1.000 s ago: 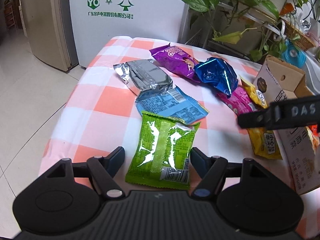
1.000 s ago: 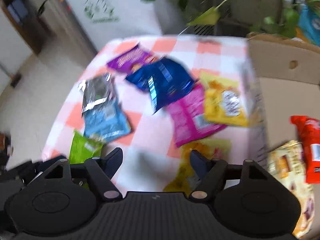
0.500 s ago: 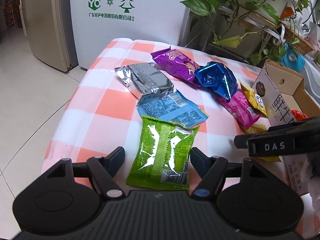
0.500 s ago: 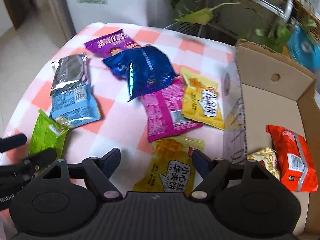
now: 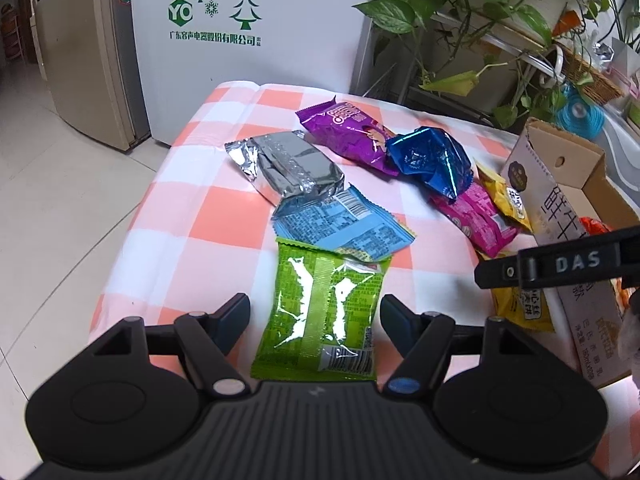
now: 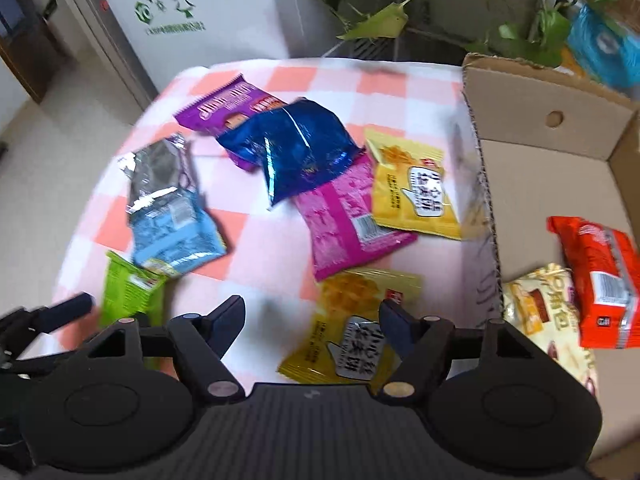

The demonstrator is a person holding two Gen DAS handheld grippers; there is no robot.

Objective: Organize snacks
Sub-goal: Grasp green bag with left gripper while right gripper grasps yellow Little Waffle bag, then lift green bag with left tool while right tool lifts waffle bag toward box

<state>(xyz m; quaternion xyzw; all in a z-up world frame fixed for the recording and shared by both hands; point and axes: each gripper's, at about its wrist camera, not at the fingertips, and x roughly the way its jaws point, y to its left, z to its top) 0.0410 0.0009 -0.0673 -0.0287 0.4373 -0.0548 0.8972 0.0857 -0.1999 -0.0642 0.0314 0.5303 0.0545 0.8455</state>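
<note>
Straddling the crinkly green foil snack packet [image 5: 320,312], the left gripper [image 5: 314,316] hangs with its jaws spread wide and nothing in them; the packet lies flat on the pink-and-white checked tablecloth [image 5: 208,216], far to the left of the open brown cardboard box [image 6: 540,152], its top edge tucked under a light blue printed packet [image 5: 340,228]. Closer to the box, the right gripper [image 6: 312,316] is likewise released and empty, poised over a yellow snack packet [image 6: 352,328] that lies just left of the box wall; inside the box sit a pale yellow packet [image 6: 540,308] and an orange-red packet [image 6: 596,276]. To grasp well, I judge each gripper should descend squarely, pinch the packet across its width, and lift gently; the slick foil may slide.
</note>
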